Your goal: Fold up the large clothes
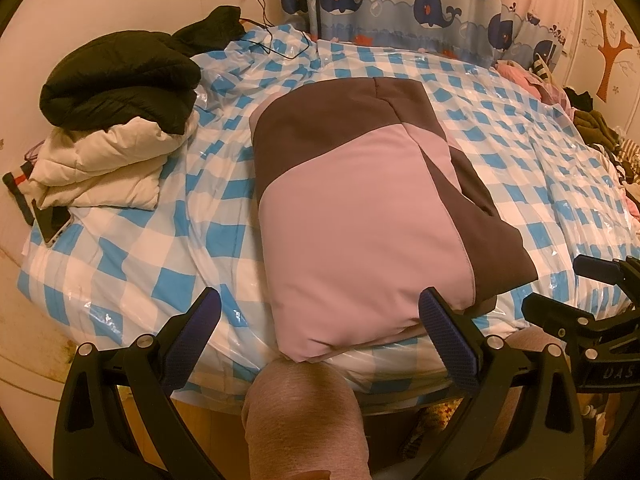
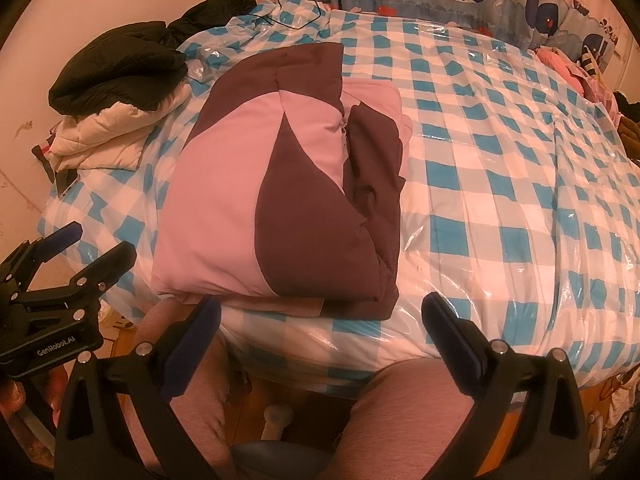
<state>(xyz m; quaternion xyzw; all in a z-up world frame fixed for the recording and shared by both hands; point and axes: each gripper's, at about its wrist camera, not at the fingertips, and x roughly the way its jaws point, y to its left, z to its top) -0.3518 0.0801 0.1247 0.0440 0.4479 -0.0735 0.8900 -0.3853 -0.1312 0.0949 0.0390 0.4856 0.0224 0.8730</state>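
A pink and dark brown padded jacket (image 1: 360,208) (image 2: 272,200) lies folded into a compact rectangle near the front edge of the bed (image 1: 132,248) (image 2: 500,208). My left gripper (image 1: 320,320) hangs open just before the jacket's near end, nothing between its fingers. My right gripper (image 2: 320,320) is open as well, just off the jacket's near right corner, holding nothing. Each gripper shows in the other's view: the right one (image 1: 568,284) at the right edge, the left one (image 2: 92,244) at the left edge.
A black jacket (image 1: 120,76) lies on a folded white puffer coat (image 1: 108,164) at the bed's left, a phone (image 1: 52,220) beside them. More clothes (image 1: 592,120) pile at the far right. Whale-print curtains (image 1: 400,0) hang behind. A person's knees (image 1: 304,416) press against the bed edge.
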